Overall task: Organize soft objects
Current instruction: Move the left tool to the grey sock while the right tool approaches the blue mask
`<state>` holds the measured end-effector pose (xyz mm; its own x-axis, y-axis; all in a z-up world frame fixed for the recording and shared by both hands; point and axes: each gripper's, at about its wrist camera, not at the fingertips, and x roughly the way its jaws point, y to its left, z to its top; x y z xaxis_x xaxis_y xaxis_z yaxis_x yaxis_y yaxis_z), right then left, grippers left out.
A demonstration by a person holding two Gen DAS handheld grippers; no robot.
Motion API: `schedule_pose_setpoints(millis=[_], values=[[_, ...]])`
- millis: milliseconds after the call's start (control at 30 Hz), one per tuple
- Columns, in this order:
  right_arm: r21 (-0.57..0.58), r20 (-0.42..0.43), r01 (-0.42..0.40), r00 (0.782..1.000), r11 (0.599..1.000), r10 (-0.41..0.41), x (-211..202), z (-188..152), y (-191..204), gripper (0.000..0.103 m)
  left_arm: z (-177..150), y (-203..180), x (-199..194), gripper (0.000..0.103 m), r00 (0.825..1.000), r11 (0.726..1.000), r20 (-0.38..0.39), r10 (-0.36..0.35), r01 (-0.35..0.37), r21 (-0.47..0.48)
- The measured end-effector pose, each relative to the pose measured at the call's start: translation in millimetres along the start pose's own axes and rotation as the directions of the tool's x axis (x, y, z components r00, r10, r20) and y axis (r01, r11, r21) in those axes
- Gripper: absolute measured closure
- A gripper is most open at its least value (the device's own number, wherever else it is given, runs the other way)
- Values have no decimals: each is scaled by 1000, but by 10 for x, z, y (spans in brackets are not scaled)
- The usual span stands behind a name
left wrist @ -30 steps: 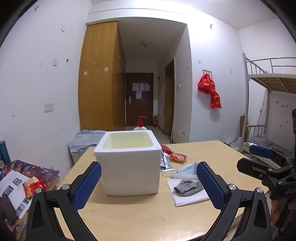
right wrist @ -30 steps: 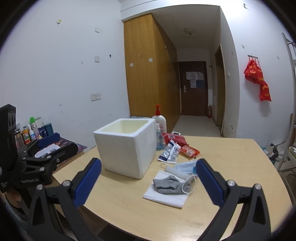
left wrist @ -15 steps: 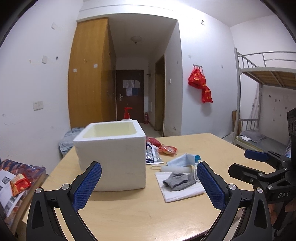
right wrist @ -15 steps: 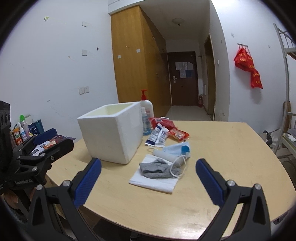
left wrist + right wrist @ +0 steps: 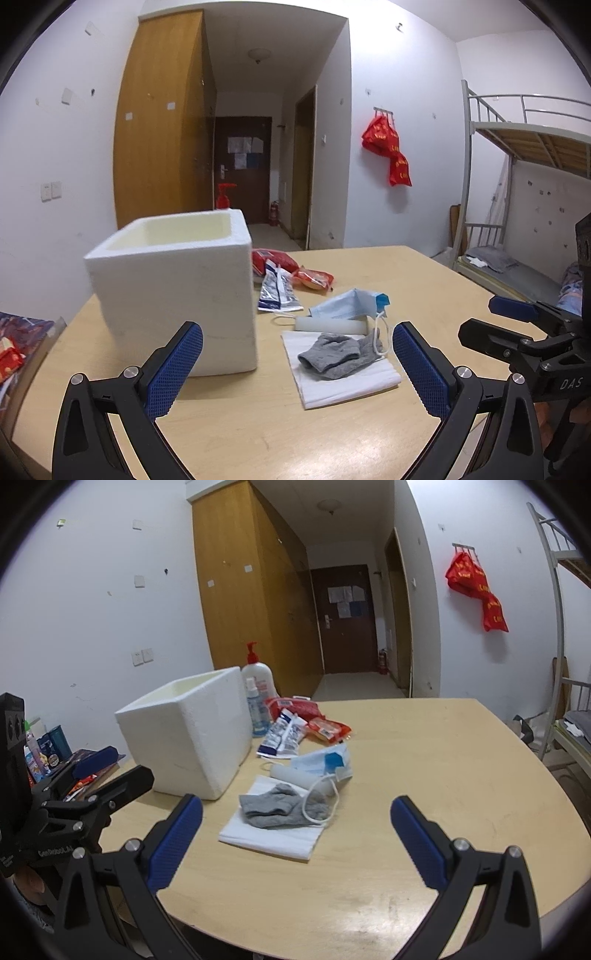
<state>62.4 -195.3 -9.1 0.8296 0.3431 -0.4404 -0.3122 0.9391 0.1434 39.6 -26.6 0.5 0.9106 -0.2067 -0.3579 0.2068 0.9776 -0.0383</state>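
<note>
On the table (image 5: 424, 280), the foam box (image 5: 177, 291) shows nothing inside; both grippers, left (image 5: 295, 363) and right (image 5: 295, 832), spread apart.

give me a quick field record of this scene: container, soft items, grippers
container: white foam box, open top, on the wooden table
soft items: grey sock on a folded white cloth; blue face mask behind them
other: snack packets, pump bottle
left gripper: open, holding nothing
right gripper: open, holding nothing
</note>
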Motion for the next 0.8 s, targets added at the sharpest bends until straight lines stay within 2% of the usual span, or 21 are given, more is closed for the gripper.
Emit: schedule_pose_setpoints(millis=[433, 800], values=[[-2, -71, 34, 997, 999, -34, 281, 13, -156, 0, -43, 24, 406, 0, 997, 1000, -72, -31, 30, -4], [5, -138, 39, 990, 999, -38, 538, 65, -354, 0, -74, -50, 861, 1, 983, 996, -159, -89, 92, 8]])
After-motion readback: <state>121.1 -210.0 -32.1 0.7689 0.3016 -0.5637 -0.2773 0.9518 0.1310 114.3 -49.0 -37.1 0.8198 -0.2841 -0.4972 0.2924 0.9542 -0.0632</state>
